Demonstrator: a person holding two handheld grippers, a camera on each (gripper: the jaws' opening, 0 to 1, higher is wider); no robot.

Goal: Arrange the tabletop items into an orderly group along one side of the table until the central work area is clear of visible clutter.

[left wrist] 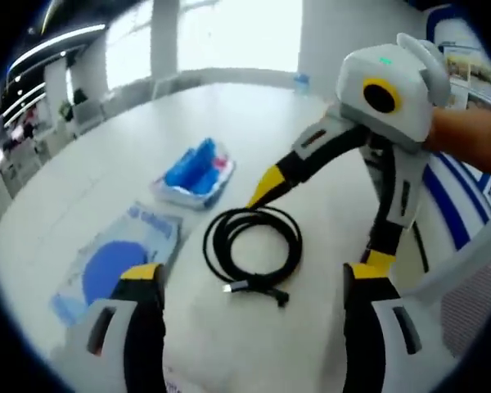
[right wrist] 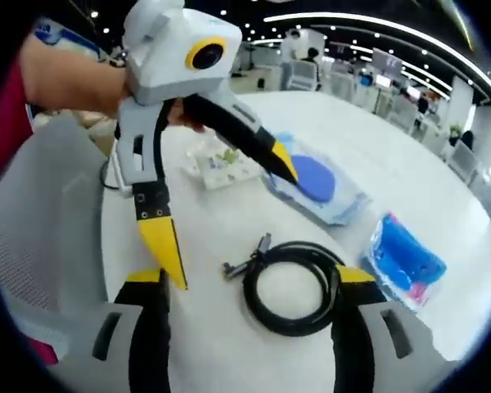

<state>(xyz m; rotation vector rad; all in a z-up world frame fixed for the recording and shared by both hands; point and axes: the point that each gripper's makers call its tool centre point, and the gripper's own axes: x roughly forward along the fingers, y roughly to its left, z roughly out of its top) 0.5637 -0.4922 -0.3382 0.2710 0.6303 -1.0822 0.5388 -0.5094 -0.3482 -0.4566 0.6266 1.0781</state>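
Left gripper view: both tongs converge, jaws apart and empty, on a coiled black cable (left wrist: 252,250) lying on the white round table (left wrist: 254,123).

Right gripper (left wrist: 319,219) straddles the coil's far side; left gripper (left wrist: 254,282) faces its plug end. A sound grasp probably pinches several loops together. Beyond lie a blue crinkled packet (left wrist: 195,173) and a flat clear bag holding a blue disc (left wrist: 114,264); its print is illegible.

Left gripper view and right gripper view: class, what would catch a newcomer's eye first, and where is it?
A coiled black cable lies on the white round table, between both open grippers. The right gripper straddles its far side in the left gripper view. Beyond lie a bright blue wrapped pack and a flat clear packet with a blue disc.
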